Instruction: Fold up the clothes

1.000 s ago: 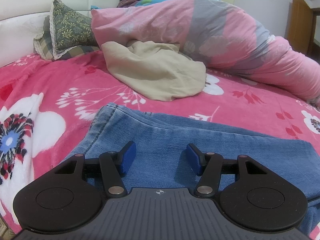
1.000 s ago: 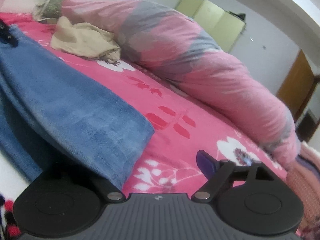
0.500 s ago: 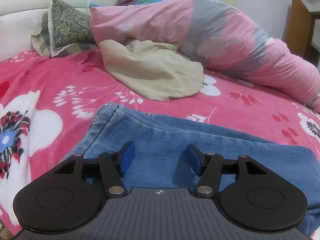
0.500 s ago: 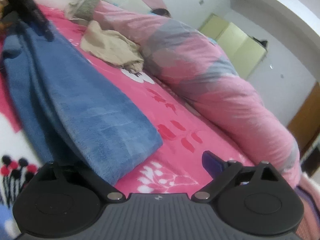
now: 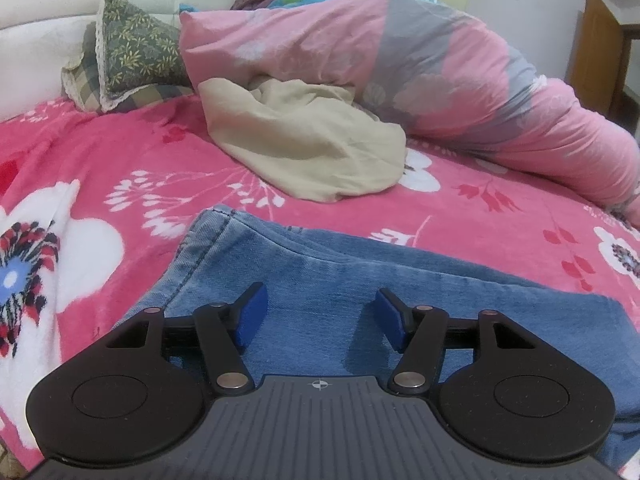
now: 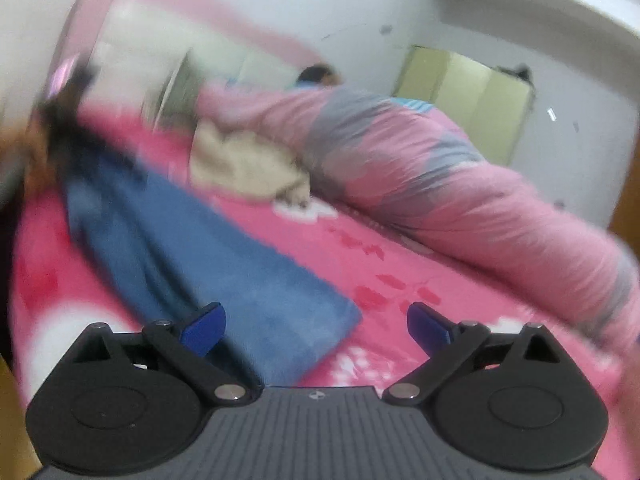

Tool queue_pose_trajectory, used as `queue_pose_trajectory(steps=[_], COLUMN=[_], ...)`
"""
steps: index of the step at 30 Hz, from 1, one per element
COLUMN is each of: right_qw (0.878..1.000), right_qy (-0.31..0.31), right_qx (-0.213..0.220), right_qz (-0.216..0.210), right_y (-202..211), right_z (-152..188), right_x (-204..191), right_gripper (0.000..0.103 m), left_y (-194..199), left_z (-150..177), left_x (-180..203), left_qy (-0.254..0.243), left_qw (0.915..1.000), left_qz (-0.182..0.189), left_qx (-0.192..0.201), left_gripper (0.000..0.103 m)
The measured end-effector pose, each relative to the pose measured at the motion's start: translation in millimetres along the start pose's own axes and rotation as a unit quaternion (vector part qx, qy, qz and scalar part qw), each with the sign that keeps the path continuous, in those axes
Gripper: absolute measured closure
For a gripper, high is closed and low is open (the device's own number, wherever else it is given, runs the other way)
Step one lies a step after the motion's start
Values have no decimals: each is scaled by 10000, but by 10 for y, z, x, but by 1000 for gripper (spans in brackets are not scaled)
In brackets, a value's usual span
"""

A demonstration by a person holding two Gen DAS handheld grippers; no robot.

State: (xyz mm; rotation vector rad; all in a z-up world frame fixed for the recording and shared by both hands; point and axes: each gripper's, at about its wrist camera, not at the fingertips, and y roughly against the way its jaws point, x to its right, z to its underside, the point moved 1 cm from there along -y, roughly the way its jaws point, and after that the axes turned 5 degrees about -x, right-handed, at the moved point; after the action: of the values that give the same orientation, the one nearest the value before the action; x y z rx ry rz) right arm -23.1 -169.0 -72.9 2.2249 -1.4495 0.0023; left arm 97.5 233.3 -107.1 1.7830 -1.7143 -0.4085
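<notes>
The jeans [image 5: 360,292] are laid flat on the pink floral bedspread [image 5: 120,168], filling the lower middle and lower right of the left wrist view, with a stitched hem corner toward the upper left of the denim. The left gripper [image 5: 318,318] is held low over the denim at the bottom centre; its blue pads [image 5: 250,314] are parted with only flat cloth seen between them, and nothing is pinched.

In the blurred right wrist view, the jeans [image 6: 224,264] are seen as a long blue band running from the upper left down to the lower centre. The right gripper [image 6: 316,326] is at the bottom centre, its fingers spread wide, having just been opening; the end of the denim lies beneath and between them, but is not pressed by either pad.

A beige garment [image 5: 304,152] is bunched above the jeans at mid frame, apart from them. A pink and grey quilt [image 5: 420,80] is stretched across the upper right, and a green patterned pillow [image 5: 136,48] is propped at the upper left.
</notes>
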Motion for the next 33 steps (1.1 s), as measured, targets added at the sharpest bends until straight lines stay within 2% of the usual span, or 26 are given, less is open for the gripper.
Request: queue_pose_trajectory(steps=[1,3,4,6,7,9,10,11,12,13,14,16,17,20,22,23,26,29,31,33], right_qw=[9996,9987,9983,9973,9965,9938,9917,9895,9882,9863,9844,9875,9893,9921,9922,9920,9858,9836,9844,9889], right_qy=[-259,-502,-552,-530,-453,-206,-115,-114,-294,-666,-868,-779,-752,-789,-652,-542,-195,-134,-24,37], right_qx=[66,-37,-114,-285,-393,-818,-1084,-1290,-1329,-1273,-1339,-1314,-1199,-745,-597,-616,-1184,-1317,-1394,-1202], right_qz=[1,-47,-135,-424,-591,-730,-684,-648,-709,-814,-745,-390,-366,-634,-875,-962,-1176,-1226,-1075,-875], right_y=[8,-77,-135,-267,-335,-478,-547,-607,-637,-635,-634,-579,-525,-415,-455,-508,-746,-756,-722,-695], right_z=[-88,-256,-316,-359,-330,-170,-21,146,263,282,236,83,2,-256,-352,-352,-95,62,-49,-222], right_x=[65,90,70,-19,-77,-183,-192,-157,-79,39,112,122,122,52,-106,-204,-445,-451,-413,-353], right_gripper=[4,13,25,39,51,62,71,73,74,81,88,87,87,87,87,87,87,87,87,86], left_y=[23,75,98,136,145,136,123,117,114,111,108,102,100,96,98,100,114,122,122,110], left_z=[-21,-52,-49,-31,-7,41,65,80,85,88,85,77,74,76,86,89,108,137,136,122], left_x=[-8,-21,-14,12,34,52,51,46,48,51,51,49,48,60,70,66,55,64,57,52], left_qy=[83,221,198,63,-91,-378,-491,-562,-622,-683,-701,-723,-734,-762,-791,-797,-845,-986,-1002,-984], left_qw=[10000,9997,9997,9999,9998,9987,9979,9976,9972,9967,9966,9963,9962,9959,9956,9956,9954,9942,9942,9944], left_qz=[37,93,78,-3,-107,-337,-405,-399,-409,-423,-430,-441,-446,-467,-488,-482,-437,-414,-395,-373], left_qx=[-28,-68,-82,-108,-106,-117,-124,-113,-108,-104,-113,-133,-144,-145,-132,-127,-108,-62,-60,-76], left_gripper=[42,41,41,41,41,41,41,41,41,41,41,40,40,39,39,39,38,38,37,36])
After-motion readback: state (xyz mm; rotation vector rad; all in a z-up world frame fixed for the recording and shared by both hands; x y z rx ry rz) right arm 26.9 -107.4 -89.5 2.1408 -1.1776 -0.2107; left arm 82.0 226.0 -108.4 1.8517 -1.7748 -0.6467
